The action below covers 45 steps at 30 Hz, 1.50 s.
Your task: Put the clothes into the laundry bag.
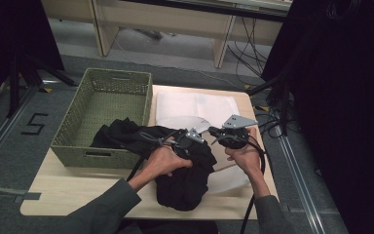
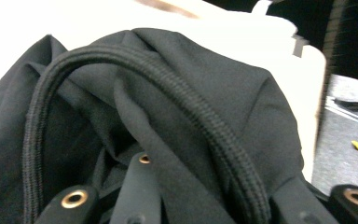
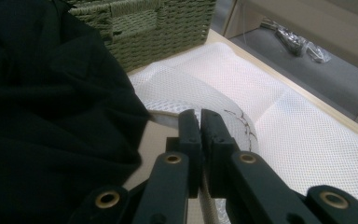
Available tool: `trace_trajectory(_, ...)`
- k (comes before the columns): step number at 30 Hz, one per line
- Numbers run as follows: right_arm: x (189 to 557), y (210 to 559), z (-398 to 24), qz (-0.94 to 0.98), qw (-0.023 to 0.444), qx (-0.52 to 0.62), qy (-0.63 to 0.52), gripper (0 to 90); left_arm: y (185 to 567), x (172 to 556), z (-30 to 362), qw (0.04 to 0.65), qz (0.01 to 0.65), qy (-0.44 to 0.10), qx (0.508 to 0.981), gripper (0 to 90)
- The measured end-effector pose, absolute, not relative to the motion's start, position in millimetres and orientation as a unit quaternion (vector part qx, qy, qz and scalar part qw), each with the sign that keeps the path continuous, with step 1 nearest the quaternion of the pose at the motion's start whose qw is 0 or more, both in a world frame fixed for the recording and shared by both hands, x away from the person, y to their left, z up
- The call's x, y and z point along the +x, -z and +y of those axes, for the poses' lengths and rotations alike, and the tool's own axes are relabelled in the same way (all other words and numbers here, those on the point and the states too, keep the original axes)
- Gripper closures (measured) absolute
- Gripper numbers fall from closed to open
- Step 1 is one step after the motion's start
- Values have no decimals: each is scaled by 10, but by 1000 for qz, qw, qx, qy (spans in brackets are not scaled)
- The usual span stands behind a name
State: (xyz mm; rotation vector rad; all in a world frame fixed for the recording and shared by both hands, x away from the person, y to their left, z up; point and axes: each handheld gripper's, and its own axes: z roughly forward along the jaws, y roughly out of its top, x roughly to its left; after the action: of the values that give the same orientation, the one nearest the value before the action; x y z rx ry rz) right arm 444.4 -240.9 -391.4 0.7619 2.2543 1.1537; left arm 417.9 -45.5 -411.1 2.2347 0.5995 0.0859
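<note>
Gripping black garment [image 1: 185, 170], left claw [image 1: 187, 142] reaches fwd w/ forearm angled; right claw [image 1: 224, 134] clamps mesh bag [image 1: 195, 105] rim.

black "5" [image 1: 35, 124] marked on the grey floor [image 1: 9, 161]

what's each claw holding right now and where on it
The left claw grips the black garment by a bunched fold beside its ribbed drawcord. The right claw is pinched shut on the open rim of the white mesh bag.
</note>
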Motion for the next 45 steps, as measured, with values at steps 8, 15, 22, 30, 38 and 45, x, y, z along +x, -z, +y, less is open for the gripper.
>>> trace_trajectory(8,4448,3939,-2387,831,243,278,-416,884,4540,4329,-566,362,264,-40,893,589)
trace_trajectory(15,4458,3944,-2395,832,245,273,-417,884,4343,4274,-509,366,236,-39,899,328)
trace_trajectory(22,4452,3939,-2393,829,244,276,-420,883,3775,4262,-49,448,276,-32,850,249)
trace_trajectory(30,4447,3935,-2393,827,242,278,-424,883,3388,4408,1114,439,324,-120,829,246)
trace_trajectory(38,4455,3927,-2390,829,244,277,-421,883,3693,4765,1956,363,438,-159,807,243)
trace_trajectory(45,4461,3931,-2393,829,242,276,-421,883,4107,5196,2077,343,486,-160,788,232)
